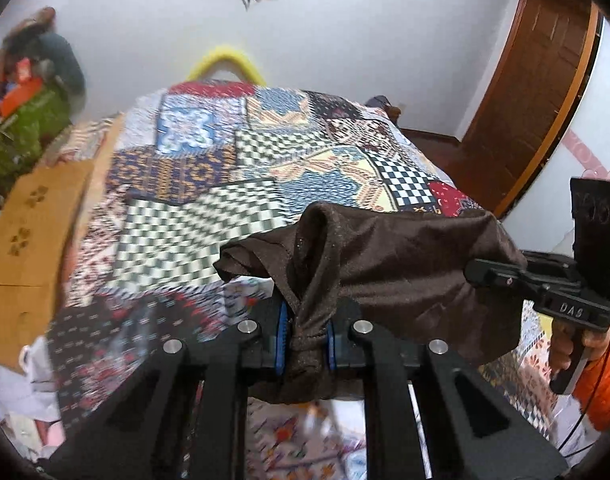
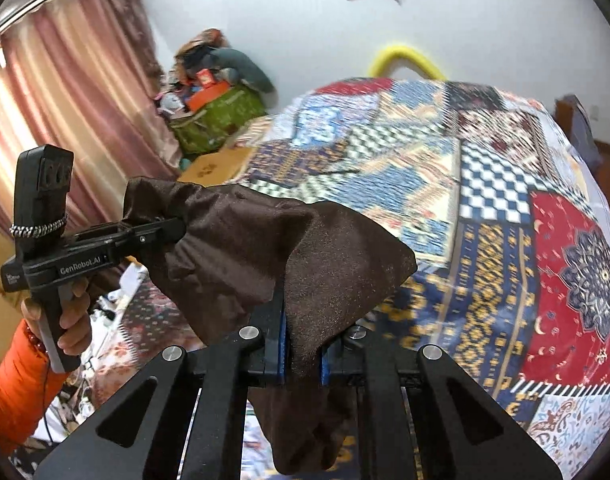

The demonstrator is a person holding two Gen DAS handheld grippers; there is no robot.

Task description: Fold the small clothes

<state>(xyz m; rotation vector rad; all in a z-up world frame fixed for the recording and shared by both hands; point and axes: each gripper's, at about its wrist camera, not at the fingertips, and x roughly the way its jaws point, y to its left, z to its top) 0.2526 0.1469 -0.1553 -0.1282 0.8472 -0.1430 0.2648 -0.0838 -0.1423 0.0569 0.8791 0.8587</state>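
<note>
Both my tongs are clamped down right now: left tongs [image 1: 305,338] pinching a bunched corner of the brown garment [image 1: 389,264], right tongs [image 2: 303,354] biting another edge of it. So the little brown thing hangs stretched between them in the air, above the near end of the patchwork bed [image 1: 209,184]. I'd say this is the pick-up-and-spread step. Next I probably need to lay it flat on the bed, smooth and wrinkle-free, before any actual fold.
</note>
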